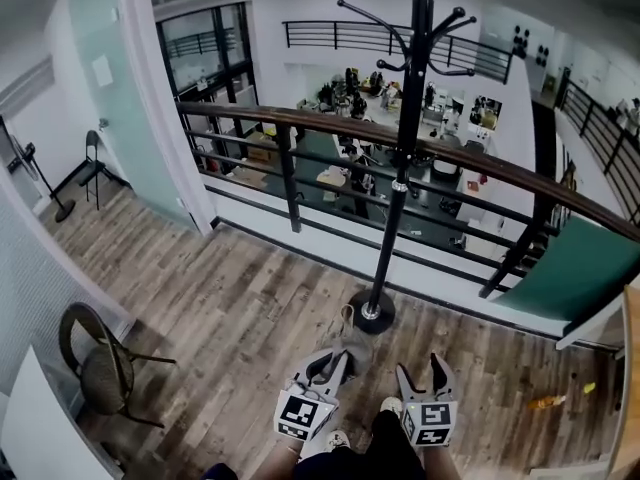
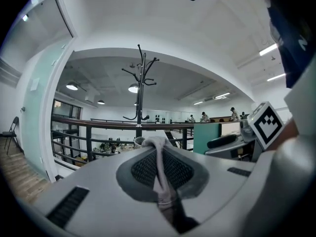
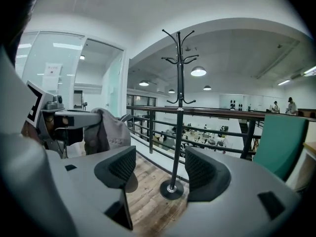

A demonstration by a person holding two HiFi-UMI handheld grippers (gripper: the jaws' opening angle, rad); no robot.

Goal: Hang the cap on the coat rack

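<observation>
In the head view the left gripper (image 1: 333, 363) sits low in the middle, just above its marker cube, and a bunch of grey cap (image 1: 352, 340) pokes out from its tips. The cap lies just short of the rack (image 1: 408, 128)'s round base, between the gripper and the pole's foot, over the wood floor (image 1: 230, 308). The right gripper (image 1: 420, 373) is just beside the left one, level with it, its two fingers standing apart with only floor between them. The rack stands upright in front of the railing (image 1: 300, 118), and its hooks are far above both grippers. A chair (image 1: 95, 358) stands well off to the left. In the left gripper view the left gripper (image 2: 159, 158) has its jaws pressed together on a fold of the cap (image 2: 152, 142). The grey cloth runs down the seam between the pads and bulges over their far ends. The rack (image 2: 140, 93) rises straight ahead beyond the cap, well apart from it, and the right gripper (image 2: 223, 142) shows at the right edge. In the right gripper view the right gripper (image 3: 157, 168) has its jaws wide apart and holds nothing. The rack (image 3: 178, 107)'s base shows through the gap, on the floor beyond. To the left the left gripper (image 3: 74, 118) carries the cap (image 3: 106, 130), which hangs loose from its tip, off to the left of the pole and well below the hooks.
</observation>
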